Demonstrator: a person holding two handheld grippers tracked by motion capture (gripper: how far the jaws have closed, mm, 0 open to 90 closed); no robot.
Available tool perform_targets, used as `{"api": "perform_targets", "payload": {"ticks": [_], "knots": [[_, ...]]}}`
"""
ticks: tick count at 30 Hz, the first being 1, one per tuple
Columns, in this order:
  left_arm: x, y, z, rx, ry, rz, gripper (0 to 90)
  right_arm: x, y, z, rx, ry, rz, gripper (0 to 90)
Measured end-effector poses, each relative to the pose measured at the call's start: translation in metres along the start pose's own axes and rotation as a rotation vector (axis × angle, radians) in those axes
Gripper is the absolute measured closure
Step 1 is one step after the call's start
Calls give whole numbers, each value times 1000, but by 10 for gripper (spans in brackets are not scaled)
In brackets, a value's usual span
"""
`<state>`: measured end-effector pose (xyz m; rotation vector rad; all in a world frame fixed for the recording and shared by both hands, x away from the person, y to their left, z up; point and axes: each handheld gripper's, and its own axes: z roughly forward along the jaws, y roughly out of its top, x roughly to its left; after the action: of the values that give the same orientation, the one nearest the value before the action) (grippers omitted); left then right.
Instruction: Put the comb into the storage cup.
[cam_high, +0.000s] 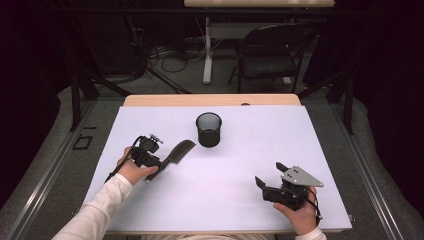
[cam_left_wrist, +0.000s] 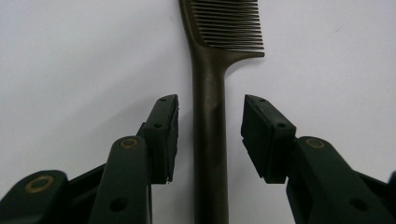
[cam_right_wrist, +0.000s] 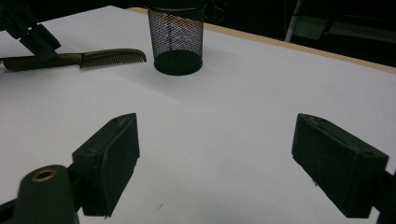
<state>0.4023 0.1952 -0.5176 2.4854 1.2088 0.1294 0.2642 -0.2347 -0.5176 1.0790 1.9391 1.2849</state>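
A dark brown comb (cam_high: 177, 151) lies flat on the white table cover (cam_high: 240, 150), its teeth pointing toward a black mesh cup (cam_high: 208, 129). My left gripper (cam_high: 161, 164) straddles the comb's handle (cam_left_wrist: 210, 116). The left gripper's jaws (cam_left_wrist: 210, 100) stand on either side of the handle with a thin gap at each pad, so it is open. My right gripper (cam_high: 269, 173) rests low at the near right, jaws wide apart (cam_right_wrist: 217, 126) with bare table between them. From there the comb (cam_right_wrist: 93, 58) and the cup (cam_right_wrist: 177, 37) show far off.
The mesh cup stands upright near the table's far middle. A wooden table edge (cam_high: 210, 100) runs along the back. Beyond it are a black chair (cam_high: 270, 50) and floor cables (cam_high: 165, 55). White surface spreads between the two hands.
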Motion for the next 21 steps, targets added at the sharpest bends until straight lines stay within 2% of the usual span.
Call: {"api": "perform_targets", "payload": {"ticks": [9,21], "knots": [[-1,0,2,18,10,7,594,0,0,0,1,3,1,150],[-4,0,7,55,23,36,631,0,0,0,7,4,2,151]]}}
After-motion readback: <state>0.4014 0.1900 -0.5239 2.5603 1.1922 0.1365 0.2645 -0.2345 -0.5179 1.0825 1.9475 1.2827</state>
